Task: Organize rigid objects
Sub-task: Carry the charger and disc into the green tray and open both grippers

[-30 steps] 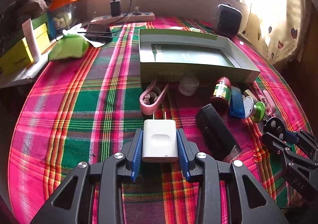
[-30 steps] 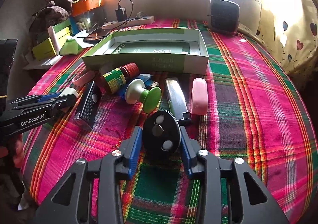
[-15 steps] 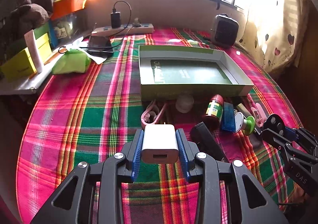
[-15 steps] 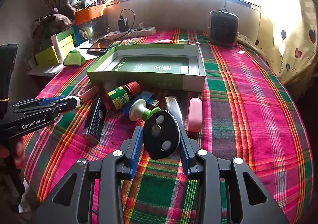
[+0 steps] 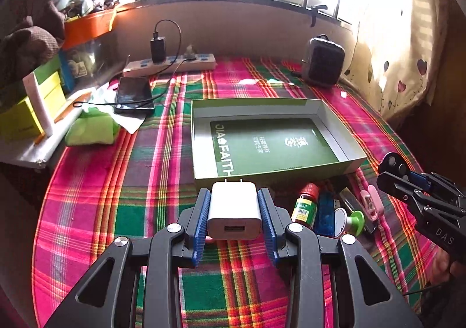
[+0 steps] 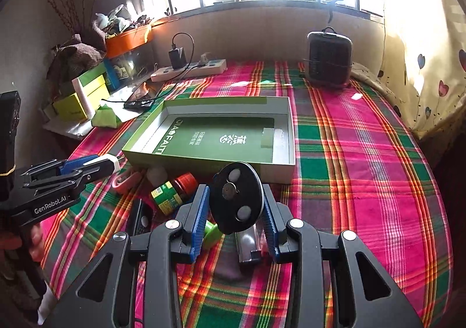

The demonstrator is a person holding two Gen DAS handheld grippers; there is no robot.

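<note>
A white charger (image 5: 234,209) is being pinched in the left gripper (image 5: 234,218) jaws, a black disc (image 6: 236,197) in the right gripper (image 6: 235,213) jaws, both being carried toward the open green box (image 5: 343,163) for stowing.

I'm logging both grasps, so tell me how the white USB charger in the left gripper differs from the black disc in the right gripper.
The white USB charger is a pale, boxy block; the black disc is dark, round and flat. The charger has two prongs pointing toward the green box and a USB port facing the camera; the disc shows three pale round spots. Both are clamped between blue pads, the charger by the left gripper, the disc by the right gripper.
</note>
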